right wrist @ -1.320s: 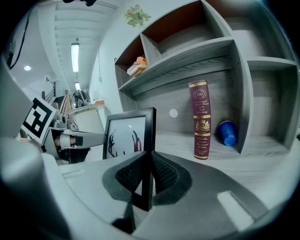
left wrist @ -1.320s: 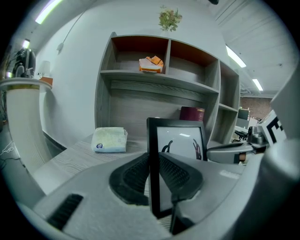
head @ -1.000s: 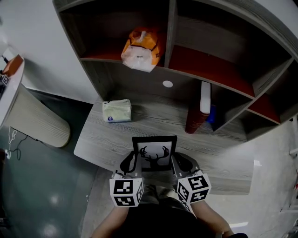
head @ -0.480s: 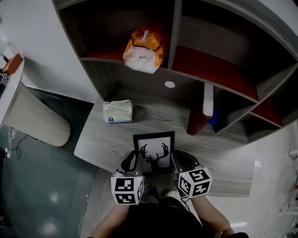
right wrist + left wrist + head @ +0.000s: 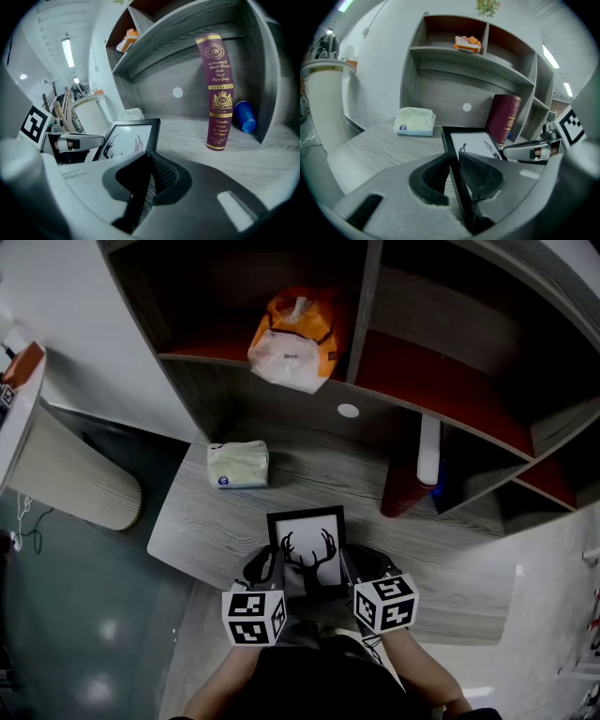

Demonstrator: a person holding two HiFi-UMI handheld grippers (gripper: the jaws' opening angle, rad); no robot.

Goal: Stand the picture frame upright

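At the front edge of the grey wood-grain desk [image 5: 206, 526], the black antler-print picture frame [image 5: 307, 554] leans back. The left gripper [image 5: 269, 570] and right gripper [image 5: 351, 568] clamp its sides, seemingly to tip it upright evenly.

Lower edge of picture frame [image 5: 307, 542] is hidden by left gripper [image 5: 266, 567] and right gripper [image 5: 360, 564]; blue object [image 5: 441, 491] is mostly covered by book [image 5: 399, 493].

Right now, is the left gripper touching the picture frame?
Touching. The left gripper view shows the left gripper clamping the picture frame by its edge.
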